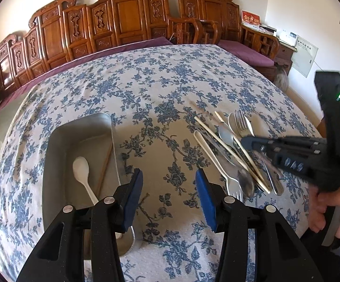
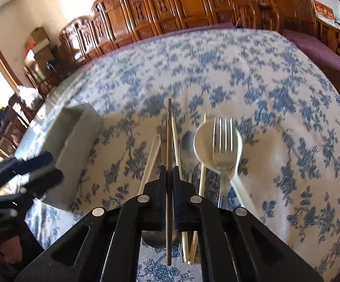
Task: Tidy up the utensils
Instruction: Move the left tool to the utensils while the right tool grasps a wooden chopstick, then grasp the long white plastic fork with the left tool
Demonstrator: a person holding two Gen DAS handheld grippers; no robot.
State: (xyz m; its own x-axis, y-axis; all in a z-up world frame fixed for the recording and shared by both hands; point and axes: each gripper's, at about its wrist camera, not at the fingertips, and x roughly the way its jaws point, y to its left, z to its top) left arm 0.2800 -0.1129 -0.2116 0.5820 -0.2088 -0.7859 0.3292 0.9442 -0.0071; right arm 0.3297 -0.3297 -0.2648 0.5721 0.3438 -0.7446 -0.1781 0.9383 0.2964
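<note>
My right gripper [image 2: 169, 171] is shut on a dark brown chopstick [image 2: 169, 136], which runs between its pads and points away over the pile. The pile of utensils [image 1: 228, 141] lies on the flowered tablecloth: a metal fork [image 2: 224, 145] on a white spoon [image 2: 205, 145], a metal spoon [image 2: 187, 148] and pale chopsticks. A metal tray [image 1: 52, 141] on the left holds a white spoon [image 1: 82, 169] and a brown chopstick [image 1: 105, 166]. My left gripper [image 1: 168, 188] hangs open over bare cloth just right of the tray, nothing between its blue pads.
The right gripper [image 1: 245, 141] reaches into the pile from the right, a hand [image 1: 329, 211] gripping its handle. Carved wooden chairs [image 1: 127, 18] line the table's far side. The tablecloth [image 1: 158, 82] stretches wide beyond the tray and pile.
</note>
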